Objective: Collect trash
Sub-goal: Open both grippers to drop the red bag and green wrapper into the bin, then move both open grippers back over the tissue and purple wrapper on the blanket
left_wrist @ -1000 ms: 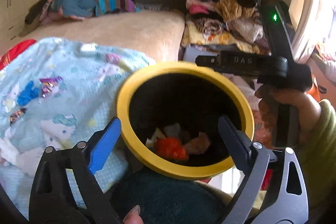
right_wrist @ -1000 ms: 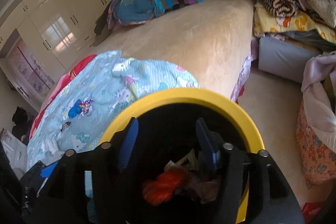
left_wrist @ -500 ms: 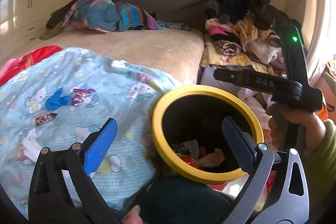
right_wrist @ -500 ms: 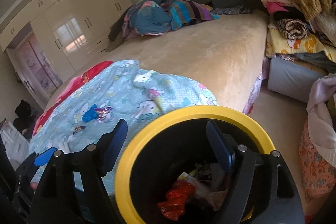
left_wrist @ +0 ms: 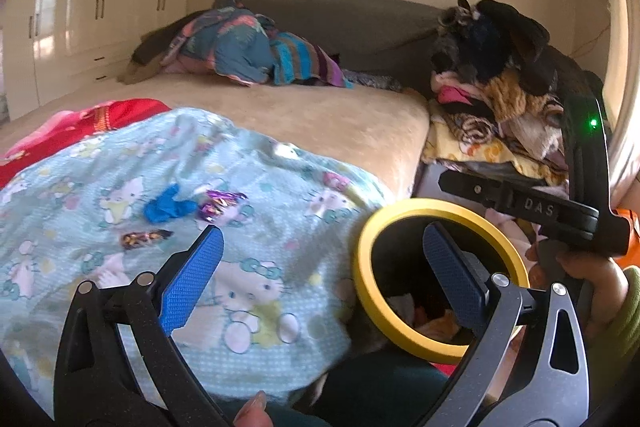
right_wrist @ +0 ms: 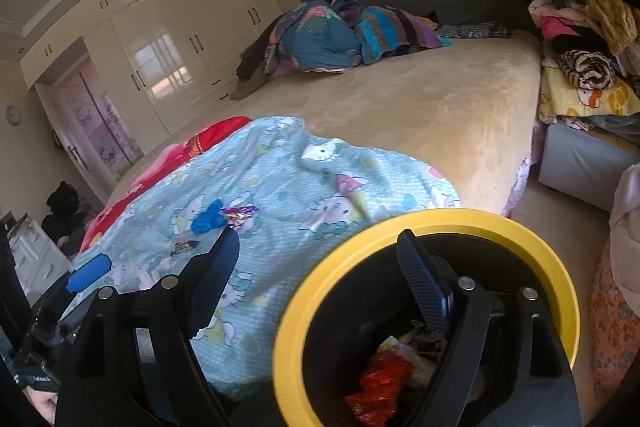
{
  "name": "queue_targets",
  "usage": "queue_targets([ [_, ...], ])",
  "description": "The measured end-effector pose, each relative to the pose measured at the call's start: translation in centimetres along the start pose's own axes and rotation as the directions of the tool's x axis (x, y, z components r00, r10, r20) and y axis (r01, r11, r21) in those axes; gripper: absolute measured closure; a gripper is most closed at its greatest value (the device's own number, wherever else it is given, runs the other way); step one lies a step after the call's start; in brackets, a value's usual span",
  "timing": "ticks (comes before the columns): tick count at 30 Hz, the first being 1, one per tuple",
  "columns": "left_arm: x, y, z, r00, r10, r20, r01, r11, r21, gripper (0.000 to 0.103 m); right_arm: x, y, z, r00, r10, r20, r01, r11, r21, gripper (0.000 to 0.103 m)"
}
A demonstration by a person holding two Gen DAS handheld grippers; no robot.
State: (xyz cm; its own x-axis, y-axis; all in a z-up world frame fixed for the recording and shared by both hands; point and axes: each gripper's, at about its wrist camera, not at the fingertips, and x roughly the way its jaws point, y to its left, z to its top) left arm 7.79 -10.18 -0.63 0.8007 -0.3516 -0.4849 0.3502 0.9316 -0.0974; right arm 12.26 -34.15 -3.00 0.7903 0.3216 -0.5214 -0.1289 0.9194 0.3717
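A black bin with a yellow rim (left_wrist: 362,267) (right_wrist: 560,279) stands at the bed's near corner, with a red wrapper (right_wrist: 376,383) and other scraps inside. On the light-blue cartoon blanket (left_wrist: 256,187) (right_wrist: 320,183) lie a blue crumpled scrap (left_wrist: 166,207) (right_wrist: 207,219), a shiny purple wrapper (left_wrist: 218,203) (right_wrist: 240,213) and a small dark wrapper (left_wrist: 146,238) (right_wrist: 185,246). My left gripper (left_wrist: 320,267) is open and empty, above the blanket's edge and the bin. My right gripper (right_wrist: 320,267) is opening, nothing between its fingers, straddling the bin's left rim.
The beige bed (right_wrist: 420,99) carries a heap of colourful bedding (left_wrist: 240,47) at its far end. A pile of clothes (left_wrist: 492,83) sits on a grey box (right_wrist: 580,159) to the right. Cream wardrobes (right_wrist: 180,39) line the left wall.
Both grippers rose and swung left, away from the bin's mouth toward the blanket. The right gripper's jaws spread wider. The wrappers on the blanket now lie nearer the middle of both views.
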Motion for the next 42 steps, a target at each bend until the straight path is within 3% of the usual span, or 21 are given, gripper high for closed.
queue_targets([
  [10,-1.8,3.1,0.3,0.992,0.106,0.065,-0.106,0.994,0.002,0.011,2.5,3.9,0.6,0.999,0.034,-0.016,-0.035,0.996,-0.080,0.021],
  [19,-2.2,6.9,-0.1,0.985,0.163,0.059,-0.159,0.985,-0.069,0.011,5.5,7.6,0.6,0.997,0.071,-0.044,-0.077,0.986,-0.149,0.021],
  [33,-1.2,12.0,-2.0,0.971,0.239,-0.014,-0.239,0.960,-0.149,0.011,12.4,12.4,0.5,0.989,0.102,-0.110,-0.122,0.973,-0.197,0.020],
  [42,1.1,15.1,-3.9,0.955,0.260,-0.142,-0.287,0.930,-0.229,0.011,17.8,12.4,0.2,0.984,0.077,-0.158,-0.098,0.987,-0.130,0.020],
])
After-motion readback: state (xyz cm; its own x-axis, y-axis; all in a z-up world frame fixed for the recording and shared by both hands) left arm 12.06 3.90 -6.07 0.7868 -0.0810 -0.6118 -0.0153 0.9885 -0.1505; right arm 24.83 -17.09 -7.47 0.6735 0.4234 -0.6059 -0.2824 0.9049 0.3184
